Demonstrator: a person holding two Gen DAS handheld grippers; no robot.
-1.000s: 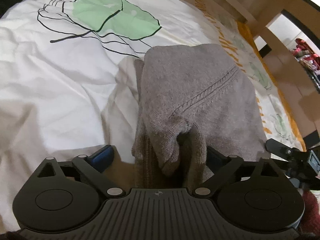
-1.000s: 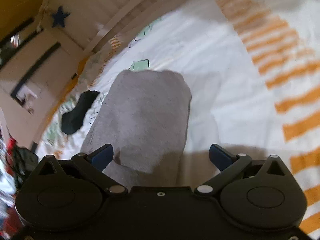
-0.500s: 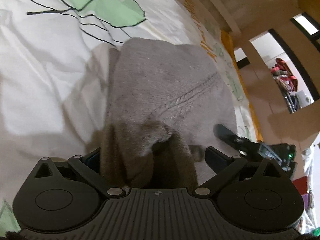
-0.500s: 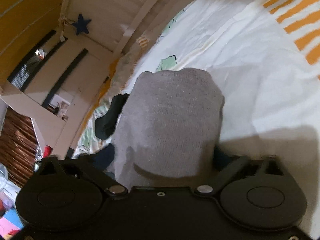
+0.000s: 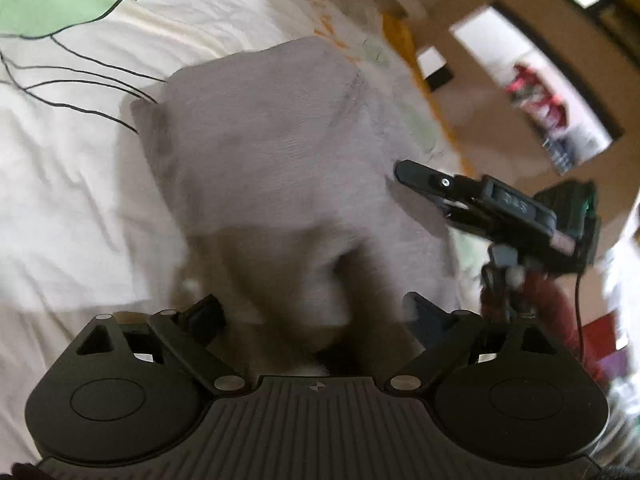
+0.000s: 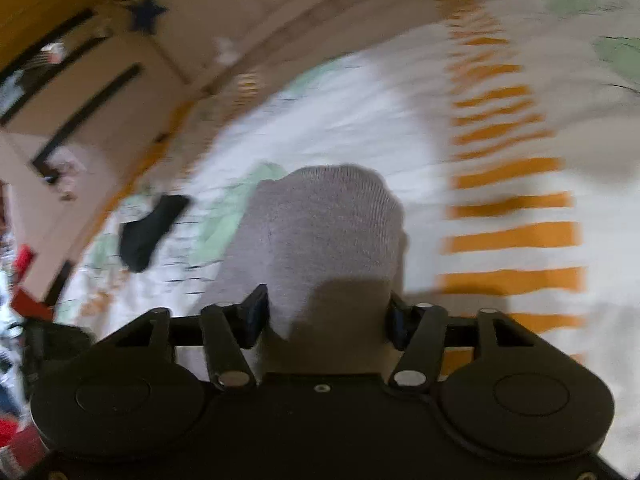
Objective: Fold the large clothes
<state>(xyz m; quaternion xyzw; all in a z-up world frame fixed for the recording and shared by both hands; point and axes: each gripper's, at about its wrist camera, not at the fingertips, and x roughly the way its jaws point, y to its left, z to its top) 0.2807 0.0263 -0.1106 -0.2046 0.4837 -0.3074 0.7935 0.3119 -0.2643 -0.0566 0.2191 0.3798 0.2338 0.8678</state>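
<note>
A folded grey knit garment (image 5: 280,152) lies on the white printed bed cover (image 5: 72,184). My left gripper (image 5: 312,312) has its jaws wide apart around the garment's near end. In the right wrist view the same garment (image 6: 328,232) sits between the jaws of my right gripper (image 6: 326,316), which press on its near end. The right gripper (image 5: 472,204) also shows in the left wrist view at the garment's right side. Both views are blurred.
A black piece of clothing (image 6: 148,232) lies on the bed cover (image 6: 360,120) to the left. A wooden bed rail (image 6: 280,56) runs behind it. Orange stripes (image 6: 512,236) mark the cover at the right. Shelves with clothes (image 5: 552,112) stand beyond the bed.
My right gripper has closed from open onto the garment's end. Both grippers have swung and lifted with the garment; the left jaws have stayed apart.
</note>
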